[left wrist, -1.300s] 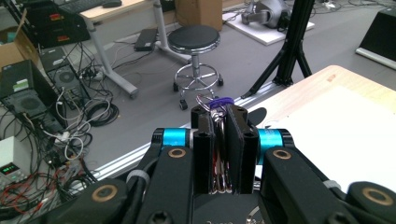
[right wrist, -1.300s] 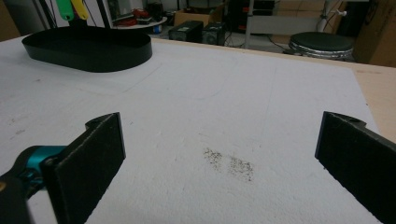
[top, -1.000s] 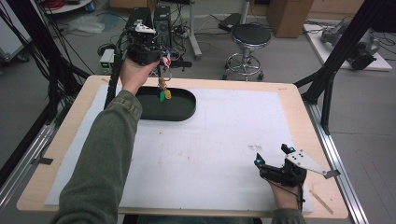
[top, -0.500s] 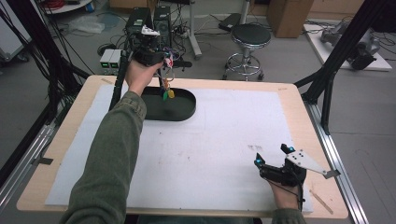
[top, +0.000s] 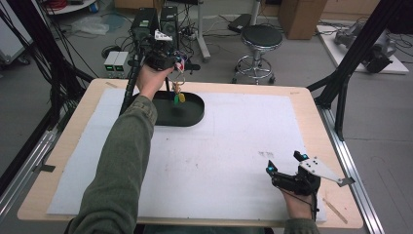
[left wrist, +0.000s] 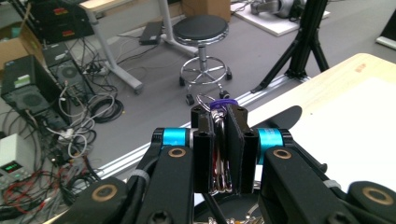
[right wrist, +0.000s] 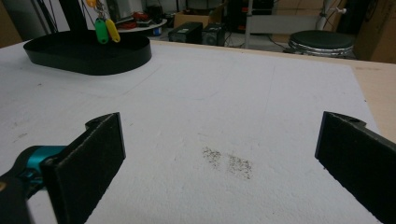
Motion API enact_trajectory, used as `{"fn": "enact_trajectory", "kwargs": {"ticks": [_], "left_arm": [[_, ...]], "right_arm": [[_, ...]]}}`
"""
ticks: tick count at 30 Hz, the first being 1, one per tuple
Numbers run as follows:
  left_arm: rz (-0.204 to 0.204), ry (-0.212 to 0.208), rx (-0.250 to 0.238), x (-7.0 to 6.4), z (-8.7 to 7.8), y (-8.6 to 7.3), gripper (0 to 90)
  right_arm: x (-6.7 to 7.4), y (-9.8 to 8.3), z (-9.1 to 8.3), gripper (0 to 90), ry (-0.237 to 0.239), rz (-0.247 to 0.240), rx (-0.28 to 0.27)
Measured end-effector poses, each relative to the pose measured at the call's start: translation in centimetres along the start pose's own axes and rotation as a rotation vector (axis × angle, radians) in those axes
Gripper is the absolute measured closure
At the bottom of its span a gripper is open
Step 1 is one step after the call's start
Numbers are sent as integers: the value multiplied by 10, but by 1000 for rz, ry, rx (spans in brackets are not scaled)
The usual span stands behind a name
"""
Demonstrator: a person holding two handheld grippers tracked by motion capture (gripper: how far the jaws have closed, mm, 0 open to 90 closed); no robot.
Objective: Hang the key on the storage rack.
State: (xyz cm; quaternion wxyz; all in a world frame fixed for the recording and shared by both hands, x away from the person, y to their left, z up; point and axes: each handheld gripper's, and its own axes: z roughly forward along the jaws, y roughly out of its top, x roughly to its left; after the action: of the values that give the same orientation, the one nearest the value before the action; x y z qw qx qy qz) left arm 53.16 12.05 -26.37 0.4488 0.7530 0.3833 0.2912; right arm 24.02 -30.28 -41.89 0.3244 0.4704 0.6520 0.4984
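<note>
Keys [top: 178,95] hang over the black tray [top: 192,117] at the far left of the table [top: 311,105] — a small bunch with a green tag and a yellow tag dangling from metal rings. The left gripper [top: 171,63] holds the bunch from above, its jaws pressed together on the rings; in the left gripper view the rings [left wrist: 219,140] sit clamped between the two black pads, with a purple loop showing at the top. The tags hang just above the tray's floor, inside its rim; whether they touch it cannot be told. In the right gripper view the green and yellow tags [right wrist: 106,29] show over the tray [right wrist: 88,53] at the far left.

The right gripper [top: 287,168] rests low at the near right of the table, on the white sheet [top: 234,146], well apart from the tray — its jaws spread wide with nothing between them, only the sheet and a faint dark smudge [right wrist: 229,162] on it.
</note>
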Motion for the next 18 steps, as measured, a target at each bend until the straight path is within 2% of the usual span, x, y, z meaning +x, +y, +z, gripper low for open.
{"fn": "enact_trajectory", "kwargs": {"ticks": [2,8,13,18], "left_arm": [[11,4,4,-2,1,0,814],[11,-3,22,-3,4,-2,813],[32,-1,25,-6,4,-2,812],[22,28,0,-10,3,-7,808]], "right_arm": [[-1,0,-1,5,-2,1,-1],[-1,0,-2,5,-7,7,-6],[-1,0,-2,5,-9,4,-8],[0,0,-1,5,-4,13,-6]]}}
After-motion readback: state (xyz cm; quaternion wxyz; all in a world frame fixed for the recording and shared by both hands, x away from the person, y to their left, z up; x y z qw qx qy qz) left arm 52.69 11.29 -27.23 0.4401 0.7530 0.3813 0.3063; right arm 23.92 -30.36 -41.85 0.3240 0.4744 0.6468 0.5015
